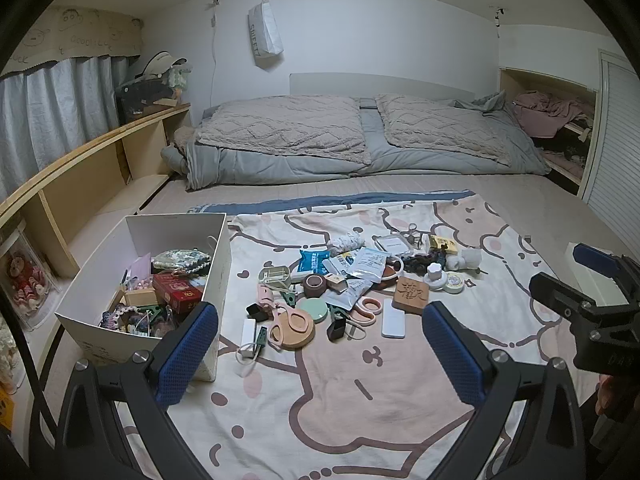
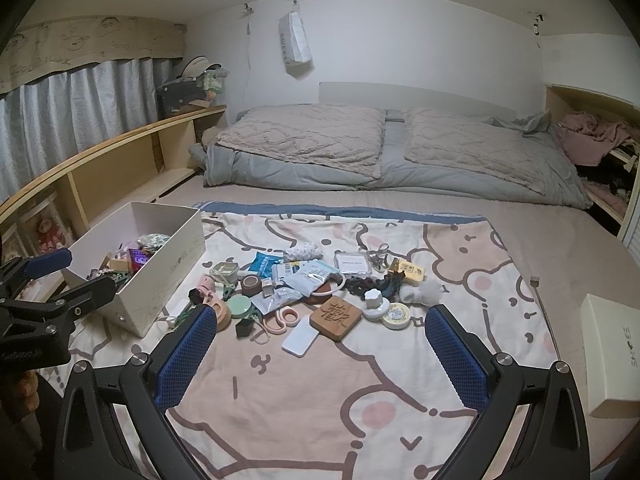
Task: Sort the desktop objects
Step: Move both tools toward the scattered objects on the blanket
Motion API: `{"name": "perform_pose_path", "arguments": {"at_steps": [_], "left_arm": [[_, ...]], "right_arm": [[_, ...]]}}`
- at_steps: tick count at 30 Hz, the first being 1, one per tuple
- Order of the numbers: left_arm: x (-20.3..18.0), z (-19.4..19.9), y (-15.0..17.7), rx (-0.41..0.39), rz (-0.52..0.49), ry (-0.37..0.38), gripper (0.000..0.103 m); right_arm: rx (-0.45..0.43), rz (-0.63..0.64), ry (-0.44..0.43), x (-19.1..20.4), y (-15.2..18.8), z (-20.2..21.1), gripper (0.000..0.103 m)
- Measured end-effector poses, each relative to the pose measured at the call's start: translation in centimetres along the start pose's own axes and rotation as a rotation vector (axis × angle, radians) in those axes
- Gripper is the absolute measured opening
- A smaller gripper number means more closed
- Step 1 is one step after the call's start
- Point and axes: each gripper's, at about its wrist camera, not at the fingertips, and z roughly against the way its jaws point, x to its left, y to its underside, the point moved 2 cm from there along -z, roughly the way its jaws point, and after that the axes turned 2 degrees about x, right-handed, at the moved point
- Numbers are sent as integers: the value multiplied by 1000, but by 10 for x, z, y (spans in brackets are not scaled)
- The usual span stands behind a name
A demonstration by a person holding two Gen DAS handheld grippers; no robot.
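A heap of small objects (image 1: 344,280) (image 2: 312,292) lies on a cartoon-print blanket (image 1: 340,392) (image 2: 320,392) spread over a bed: pink scissors (image 1: 366,307), a carved wooden block (image 1: 411,294) (image 2: 335,314), a white power bank (image 1: 393,323) (image 2: 301,341), tape rolls, packets and tins. A white box (image 1: 218,280) (image 2: 160,296) at the left holds several sorted items. My left gripper (image 1: 320,356) hovers open in front of the heap, nothing between its blue pads. My right gripper (image 2: 320,356) is likewise open and holds nothing. Each gripper shows at the edge of the other's view.
A white shoebox lid (image 2: 612,360) lies at the right blanket edge. Folded grey bedding and pillows (image 1: 352,140) fill the far end of the bed. A wooden shelf (image 1: 80,168) runs along the left under a curtain.
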Motion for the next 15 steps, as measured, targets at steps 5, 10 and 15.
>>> {"name": "perform_pose_path", "arguments": {"at_steps": [5, 10, 15], "left_arm": [[0, 1, 1, -3, -10, 13, 103], [1, 3, 1, 1, -7, 17, 103], [1, 15, 3, -4, 1, 27, 103]], "right_arm": [[-1, 14, -7, 1, 0, 1, 103], [1, 33, -6, 2, 2, 1, 103], [-1, 25, -20, 0, 2, 8, 103]]}}
